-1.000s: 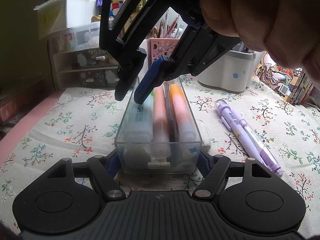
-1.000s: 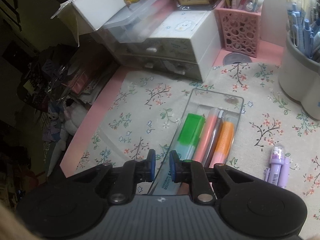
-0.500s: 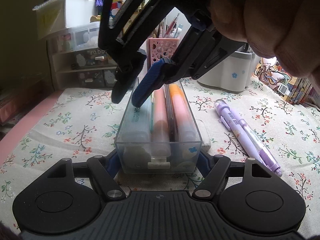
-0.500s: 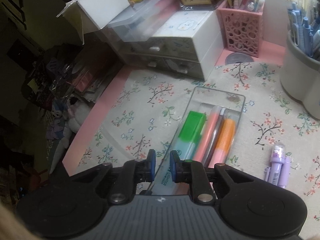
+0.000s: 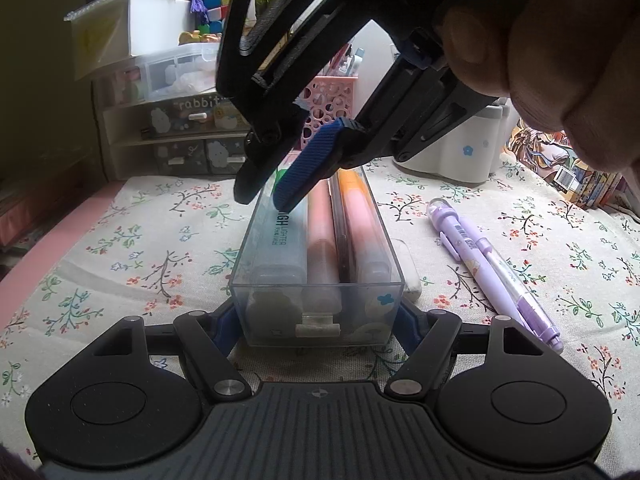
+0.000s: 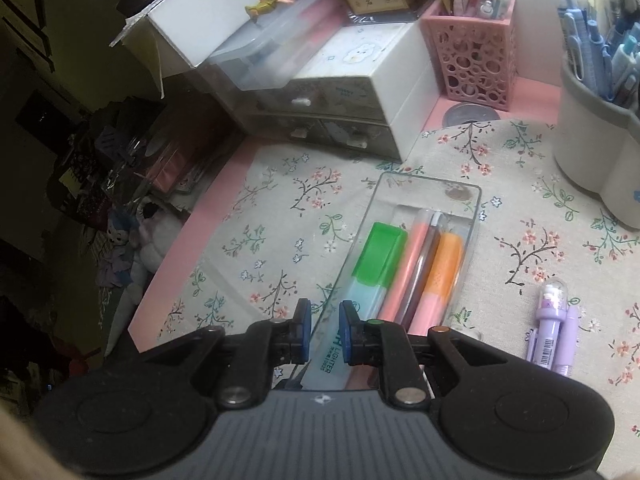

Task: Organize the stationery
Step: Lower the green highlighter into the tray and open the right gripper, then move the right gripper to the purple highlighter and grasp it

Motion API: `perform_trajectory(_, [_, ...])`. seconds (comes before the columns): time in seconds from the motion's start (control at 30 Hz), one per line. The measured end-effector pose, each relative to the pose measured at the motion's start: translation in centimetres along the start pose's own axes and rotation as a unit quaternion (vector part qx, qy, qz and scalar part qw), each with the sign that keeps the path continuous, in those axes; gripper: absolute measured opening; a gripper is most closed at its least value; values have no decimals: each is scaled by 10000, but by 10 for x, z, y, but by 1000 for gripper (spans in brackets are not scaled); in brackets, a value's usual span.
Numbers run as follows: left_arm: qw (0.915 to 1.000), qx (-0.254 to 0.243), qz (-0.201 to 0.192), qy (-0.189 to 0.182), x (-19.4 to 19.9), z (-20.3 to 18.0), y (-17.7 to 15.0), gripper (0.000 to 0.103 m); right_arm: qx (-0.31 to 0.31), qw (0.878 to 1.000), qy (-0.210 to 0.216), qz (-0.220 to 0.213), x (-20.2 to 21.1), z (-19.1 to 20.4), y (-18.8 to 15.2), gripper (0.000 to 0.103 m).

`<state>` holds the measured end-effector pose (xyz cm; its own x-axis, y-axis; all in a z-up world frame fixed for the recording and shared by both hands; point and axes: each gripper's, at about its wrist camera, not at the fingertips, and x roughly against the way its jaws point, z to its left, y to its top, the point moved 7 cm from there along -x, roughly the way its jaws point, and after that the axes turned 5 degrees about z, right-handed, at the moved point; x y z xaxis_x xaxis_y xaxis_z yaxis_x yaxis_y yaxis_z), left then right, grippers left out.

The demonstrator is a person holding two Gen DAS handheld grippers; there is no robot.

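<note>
Beyond my work: floral cloth (image 6: 280,200) over pink desk (image 6: 224,184); white drawer unit (image 6: 360,92) at back, white box (image 6: 208,12) beside it; books (image 5: 588,176) stacked at my right edge.

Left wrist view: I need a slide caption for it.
Left fingers clamp a clear box of highlighters; right fingers straddle its wall.
</note>
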<state>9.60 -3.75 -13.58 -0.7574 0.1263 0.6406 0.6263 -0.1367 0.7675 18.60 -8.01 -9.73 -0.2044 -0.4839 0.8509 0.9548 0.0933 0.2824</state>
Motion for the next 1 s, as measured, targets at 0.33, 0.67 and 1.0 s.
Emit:
perform_trajectory(0.33, [10000, -2, -1, 1, 0, 0, 0, 72, -88, 9997, -129, -168, 13, -8, -4, 18])
perform_trajectory(0.67, [10000, 0, -2, -7, 0, -1, 0, 72, 20, 10000, -8, 32, -5, -2, -5, 29])
perform_trajectory(1.0, [10000, -9, -1, -10, 0, -1, 1, 72, -72, 9999, 7, -139, -2, -3, -3, 21])
